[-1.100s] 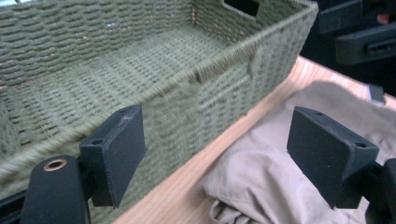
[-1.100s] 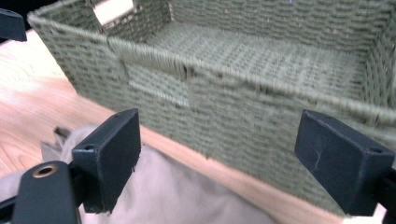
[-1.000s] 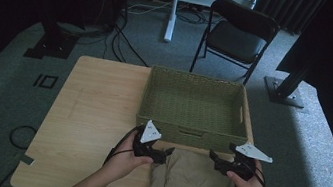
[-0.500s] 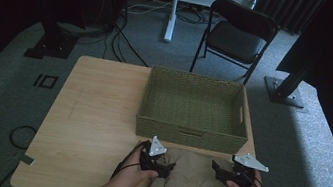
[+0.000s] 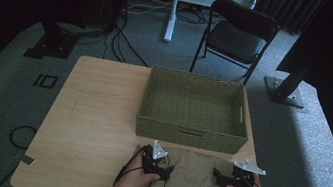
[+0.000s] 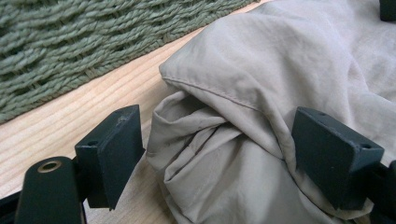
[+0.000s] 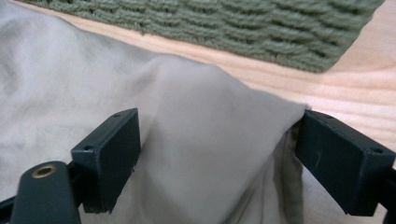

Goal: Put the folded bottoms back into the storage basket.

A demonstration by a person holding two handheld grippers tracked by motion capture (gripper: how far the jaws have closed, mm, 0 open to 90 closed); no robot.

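A folded beige cloth (image 5: 194, 176) lies on the wooden table (image 5: 93, 127) just in front of a green woven basket (image 5: 191, 132). My left gripper (image 5: 166, 170) is at the cloth's left end, its jaws pointing inward. In the left gripper view its jaws (image 6: 219, 154) stand wide apart around a bunched fold of the cloth (image 6: 224, 140), without squeezing it. My right gripper (image 5: 218, 176) is at the cloth's right end. There the jaws (image 7: 217, 158) also stand wide apart, with a raised fold of cloth (image 7: 210, 140) between them and the basket wall (image 7: 252, 32) behind.
The basket is empty and takes up the table's far right half. Bare tabletop lies to the left of the cloth and basket. Beyond the table stand a black folding chair (image 5: 236, 39), a white desk leg (image 5: 173, 8) and floor cables (image 5: 117, 40).
Both hands have come down and back toward the table's near edge, from the basket's front wall to the two ends of the cloth. The cloth itself has stayed in place.
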